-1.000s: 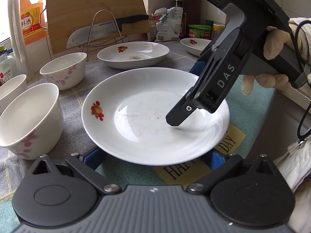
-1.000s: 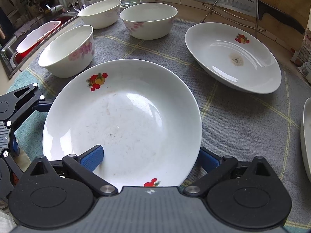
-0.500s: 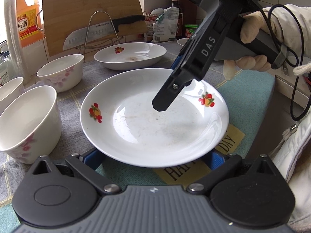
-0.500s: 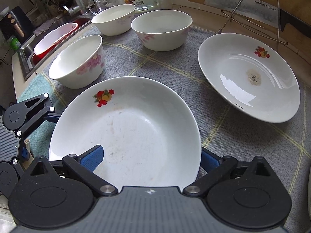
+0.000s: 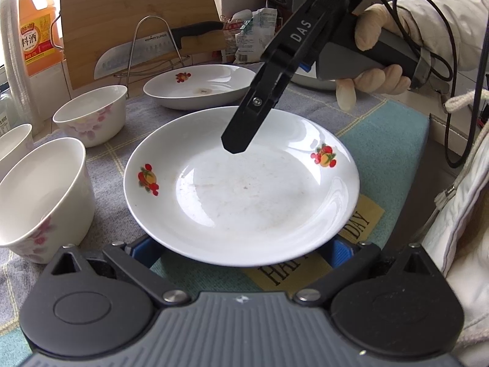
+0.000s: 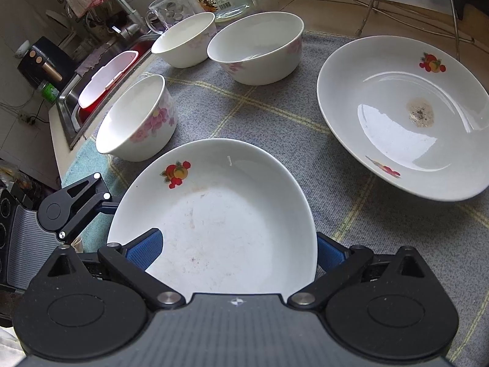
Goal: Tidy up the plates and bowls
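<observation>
Plate (image 5: 241,189), white, fruit print: on the grey mat (image 6: 244,113) on the surface, between three bowls (image 6: 137,122) and a second plate (image 6: 403,116). Left tool (image 5: 241,252): spread, blue fingers either side of the plate's near rim. Right tool (image 6: 238,250): spread, over the plate, apart from it.

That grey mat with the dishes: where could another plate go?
The barest stretch of grey mat lies between the held plate and the stained plate. A narrower strip runs between that plate and the far bowl. The three bowls crowd the sink side.
</observation>
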The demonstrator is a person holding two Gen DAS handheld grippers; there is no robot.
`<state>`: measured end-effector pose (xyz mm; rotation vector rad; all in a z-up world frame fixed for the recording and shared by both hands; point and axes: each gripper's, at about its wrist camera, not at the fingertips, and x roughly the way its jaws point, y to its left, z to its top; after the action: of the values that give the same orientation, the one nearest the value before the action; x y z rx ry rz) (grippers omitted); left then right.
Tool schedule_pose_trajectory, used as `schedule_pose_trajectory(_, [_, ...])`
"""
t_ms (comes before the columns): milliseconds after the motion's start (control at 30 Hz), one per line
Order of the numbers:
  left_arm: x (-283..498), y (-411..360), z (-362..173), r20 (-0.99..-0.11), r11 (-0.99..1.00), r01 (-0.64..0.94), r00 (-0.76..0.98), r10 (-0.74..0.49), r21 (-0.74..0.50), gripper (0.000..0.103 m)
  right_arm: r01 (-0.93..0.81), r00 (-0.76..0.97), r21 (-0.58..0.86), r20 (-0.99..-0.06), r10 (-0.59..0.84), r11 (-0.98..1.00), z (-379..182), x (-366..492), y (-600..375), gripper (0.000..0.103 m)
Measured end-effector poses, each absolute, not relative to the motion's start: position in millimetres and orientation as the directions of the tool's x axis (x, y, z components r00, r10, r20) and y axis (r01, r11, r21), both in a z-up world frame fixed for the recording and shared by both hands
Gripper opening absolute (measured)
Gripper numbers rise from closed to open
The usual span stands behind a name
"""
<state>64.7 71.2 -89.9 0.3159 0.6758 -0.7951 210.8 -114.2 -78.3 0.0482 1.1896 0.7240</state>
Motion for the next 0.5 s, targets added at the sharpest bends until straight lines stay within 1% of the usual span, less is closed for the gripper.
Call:
schedule_pose_trajectory(200, [66.7, 70.9, -89.6, -0.666, 0.661, 0.751, 0.500, -0.554, 0.014, 0.103, -0.461, 0.135, 0.448, -0.818, 0.559, 0.766, -78.1, 217.6, -113.7, 0.103])
schedule_pose_trajectory(500, [67.4, 71.0, -88.9, -0.669, 0.653, 0.757, 0.492, -0.557, 0.014, 0.103, -0.452, 0.120, 0.447, -0.827, 0.549, 0.772, -77.8, 220.3, -111.9, 0.103])
